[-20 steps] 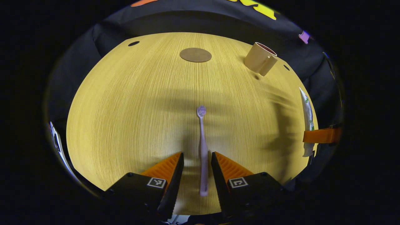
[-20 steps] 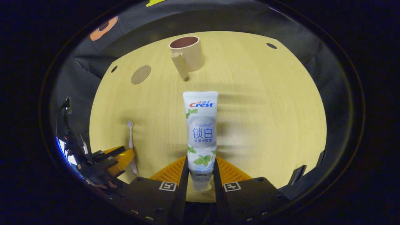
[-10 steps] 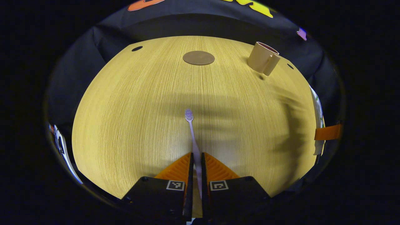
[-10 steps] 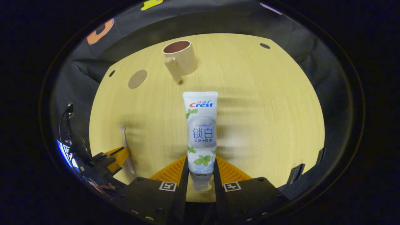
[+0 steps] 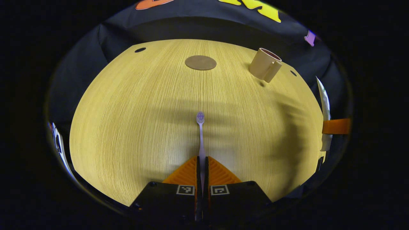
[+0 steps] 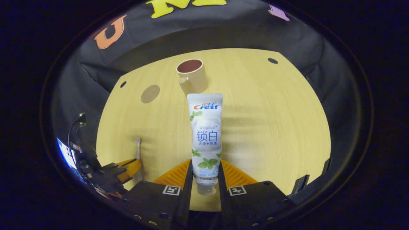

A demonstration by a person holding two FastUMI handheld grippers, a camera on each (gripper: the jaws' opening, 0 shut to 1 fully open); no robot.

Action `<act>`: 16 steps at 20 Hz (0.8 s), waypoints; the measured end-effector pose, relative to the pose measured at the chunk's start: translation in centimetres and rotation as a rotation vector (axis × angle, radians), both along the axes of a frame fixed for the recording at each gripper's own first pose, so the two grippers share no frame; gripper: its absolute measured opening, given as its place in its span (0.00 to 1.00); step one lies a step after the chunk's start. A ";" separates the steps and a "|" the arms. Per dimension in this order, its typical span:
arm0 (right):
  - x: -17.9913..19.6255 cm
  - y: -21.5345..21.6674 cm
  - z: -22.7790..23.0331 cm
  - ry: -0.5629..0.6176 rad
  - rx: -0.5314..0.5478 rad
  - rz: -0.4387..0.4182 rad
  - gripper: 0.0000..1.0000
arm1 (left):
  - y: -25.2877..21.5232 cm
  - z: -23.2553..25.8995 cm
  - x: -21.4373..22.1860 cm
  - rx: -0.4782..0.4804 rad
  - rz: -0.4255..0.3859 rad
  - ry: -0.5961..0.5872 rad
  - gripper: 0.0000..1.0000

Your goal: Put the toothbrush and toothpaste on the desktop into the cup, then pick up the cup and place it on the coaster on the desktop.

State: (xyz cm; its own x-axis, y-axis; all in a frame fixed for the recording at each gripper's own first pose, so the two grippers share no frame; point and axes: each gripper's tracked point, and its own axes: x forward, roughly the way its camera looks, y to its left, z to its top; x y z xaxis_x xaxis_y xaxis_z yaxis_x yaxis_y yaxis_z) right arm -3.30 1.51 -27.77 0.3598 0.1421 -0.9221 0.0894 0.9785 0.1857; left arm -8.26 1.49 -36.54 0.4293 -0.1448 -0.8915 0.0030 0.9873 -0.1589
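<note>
While both jaws grip (one toothbrush (image 5: 200,134), one toothpaste (image 6: 205,134)), one cup (image 6: 191,74), one coaster (image 5: 200,62).

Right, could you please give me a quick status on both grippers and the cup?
Left gripper shut on toothbrush. Right gripper shut on toothpaste. Cup upright, empty, off the coaster. Nothing between it and either gripper.

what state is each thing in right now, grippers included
left gripper: shut on the toothbrush handle
toothbrush: gripped, head pointing forward
right gripper: shut on the toothpaste near its cap end
toothpaste: held, pointing forward
cup: upright on the desktop, empty
coaster: flat on the desktop, bare
</note>
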 end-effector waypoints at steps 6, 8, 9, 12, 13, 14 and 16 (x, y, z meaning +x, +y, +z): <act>7.7 0.6 4.0 -0.201 -0.010 0.005 0.36 | 0.3 5.1 3.0 -0.012 0.011 -0.131 0.04; 11.1 1.0 5.3 -0.283 -0.024 0.022 0.37 | 0.6 6.7 4.1 -0.009 0.010 -0.171 0.04; 12.4 1.3 5.6 -0.325 -0.030 0.031 0.36 | 0.6 7.4 4.6 -0.005 0.007 -0.190 0.04; 16.8 2.1 6.4 -0.434 -0.042 0.056 0.36 | 0.7 8.4 5.7 0.008 0.000 -0.226 0.04; 18.4 2.6 6.3 -0.459 -0.035 0.059 0.36 | 0.7 8.6 5.9 0.003 0.002 -0.226 0.04; 19.9 2.9 6.1 -0.480 -0.036 0.059 0.36 | 0.6 8.9 6.0 -0.004 0.008 -0.227 0.04; 22.2 3.0 5.5 -0.519 -0.056 0.061 0.36 | 0.9 9.2 6.2 0.003 0.017 -0.237 0.04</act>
